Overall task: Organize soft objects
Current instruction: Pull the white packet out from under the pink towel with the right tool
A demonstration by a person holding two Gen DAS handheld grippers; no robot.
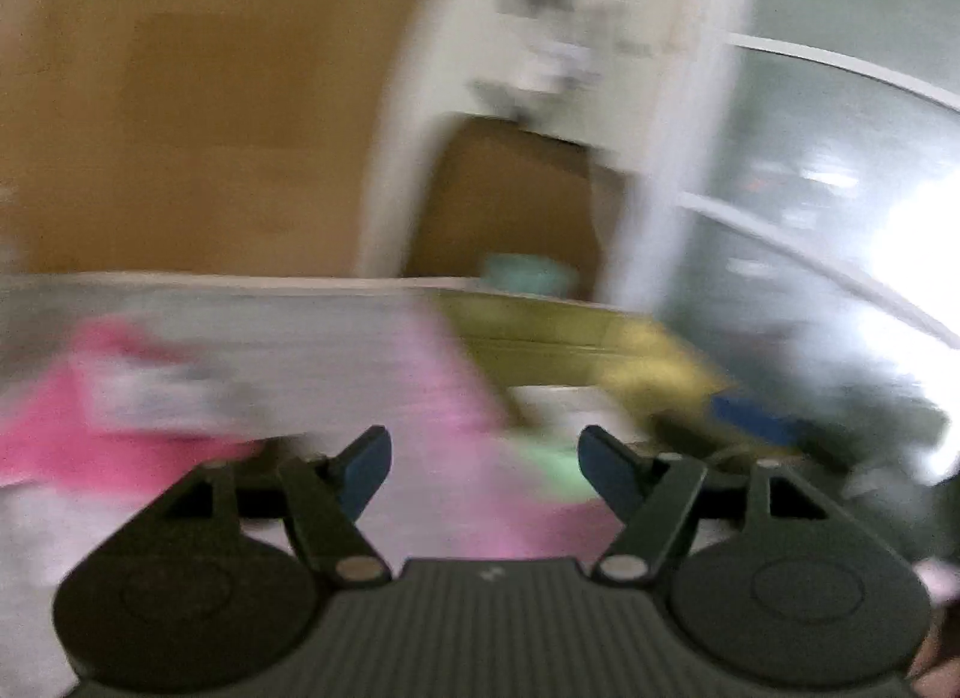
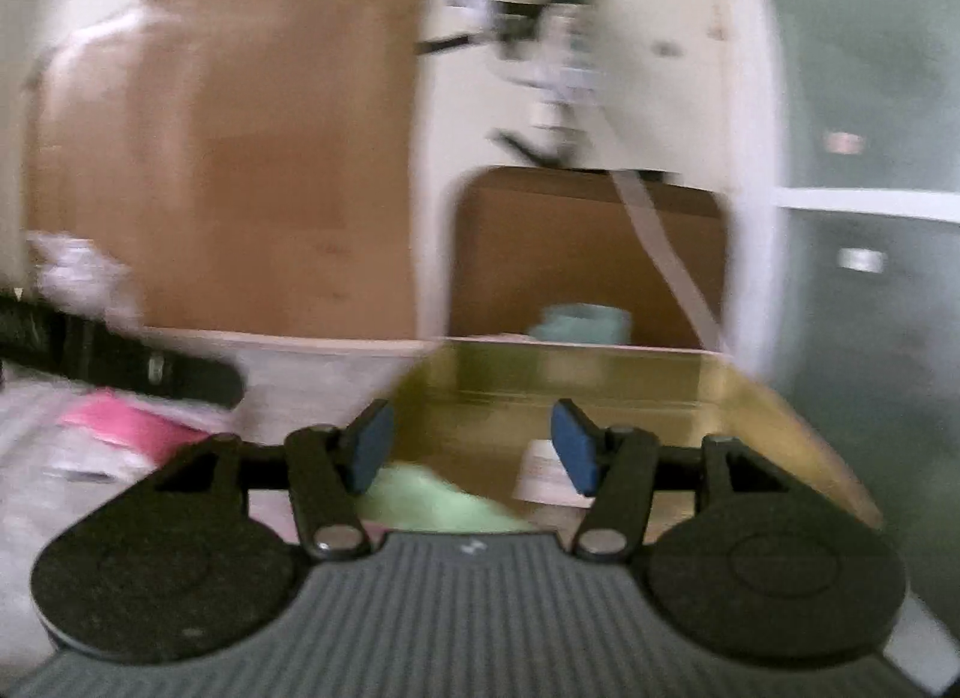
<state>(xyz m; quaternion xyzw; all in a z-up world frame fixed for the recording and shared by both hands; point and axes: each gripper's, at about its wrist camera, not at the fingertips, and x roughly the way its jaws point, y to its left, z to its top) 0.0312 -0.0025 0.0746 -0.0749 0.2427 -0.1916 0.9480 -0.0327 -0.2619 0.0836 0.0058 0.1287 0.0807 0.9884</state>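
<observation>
Both feeds are smeared, but I can see my left gripper [image 1: 485,467] with its jaws wide and nothing between them, hovering above the tabletop [image 1: 288,326] where a pink cloth [image 1: 54,446] lies off to its left. My right gripper [image 2: 471,449] is likewise spread wide and empty, pointed at a yellow bin [image 2: 600,380]. A pale green cloth [image 2: 432,503] sits just below the right jaws at the bin's near edge.
</observation>
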